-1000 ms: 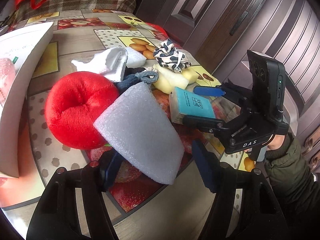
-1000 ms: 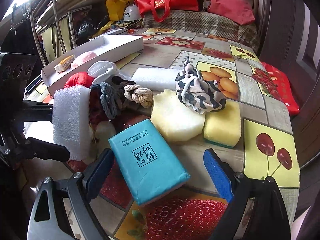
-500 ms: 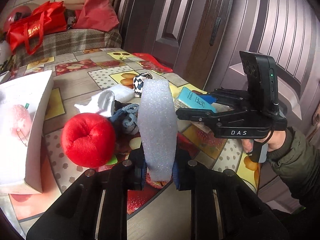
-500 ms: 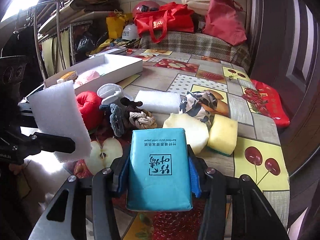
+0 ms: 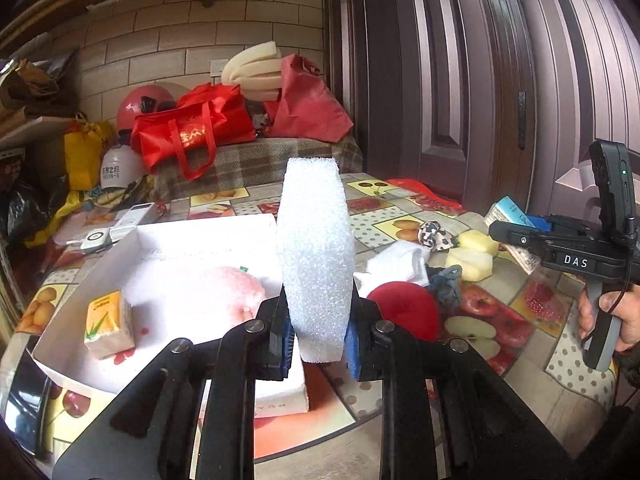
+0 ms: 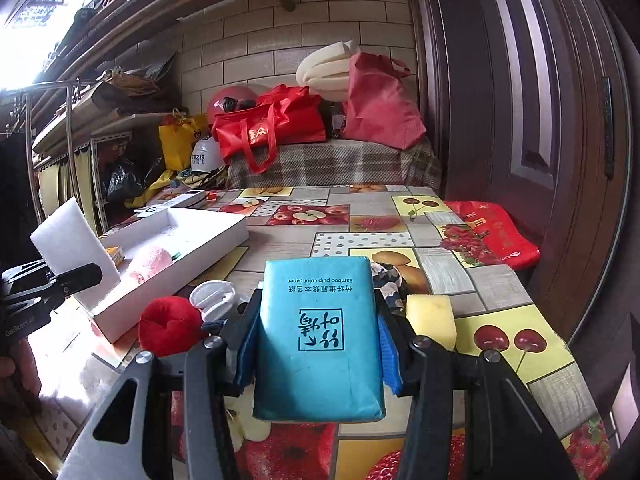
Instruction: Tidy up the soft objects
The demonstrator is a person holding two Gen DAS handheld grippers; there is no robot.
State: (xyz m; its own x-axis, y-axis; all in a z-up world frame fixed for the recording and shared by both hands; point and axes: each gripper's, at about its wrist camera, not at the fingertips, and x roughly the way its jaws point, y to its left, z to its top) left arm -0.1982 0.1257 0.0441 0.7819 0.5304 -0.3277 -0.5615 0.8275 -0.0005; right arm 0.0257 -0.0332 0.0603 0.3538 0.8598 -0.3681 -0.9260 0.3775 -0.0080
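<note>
While both grippers hang above the fruit-patterned tablecloth, the left gripper pinches an upright white foam slab between its pads; the right gripper clamps a teal tissue pack; beyond, a white cardboard box.

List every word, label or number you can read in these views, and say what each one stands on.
"Bamboo pulp color paper", upside down: blue tissue pack clamped in the right gripper.
"DAS": right gripper's body, seen from the left wrist.
Chinese characters on the tissue pack, the white helmet, the red bag and the yellow carton: too small or blurred to make out.
</note>
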